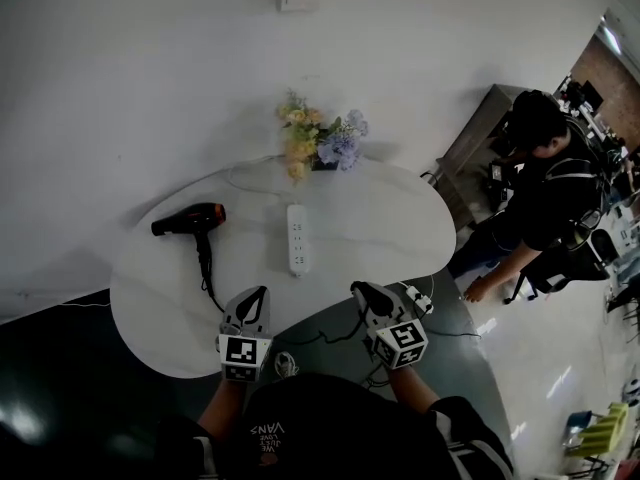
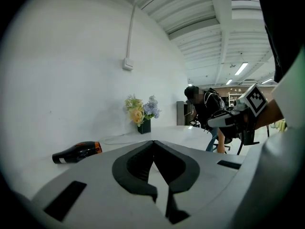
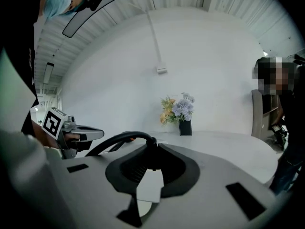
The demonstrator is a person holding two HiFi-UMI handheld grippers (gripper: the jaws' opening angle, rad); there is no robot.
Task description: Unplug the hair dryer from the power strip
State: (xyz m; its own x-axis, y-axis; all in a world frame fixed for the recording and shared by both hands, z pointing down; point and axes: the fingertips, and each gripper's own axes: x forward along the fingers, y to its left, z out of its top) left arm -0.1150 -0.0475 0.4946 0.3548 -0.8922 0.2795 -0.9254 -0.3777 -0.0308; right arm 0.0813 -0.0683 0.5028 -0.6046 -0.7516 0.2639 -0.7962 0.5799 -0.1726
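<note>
A black hair dryer with an orange band lies on the left of the white table; it also shows in the left gripper view. A white power strip lies mid-table with nothing plugged into it. My right gripper hangs off the table's near edge, shut on the dryer's black plug. The plug's cord arcs away to the left. My left gripper is over the near edge, shut with nothing in it.
A small vase of yellow and purple flowers stands at the table's far edge. The black cord sags below the table front. Another white power strip lies on the dark floor at right. A person bends over beyond the table's right end.
</note>
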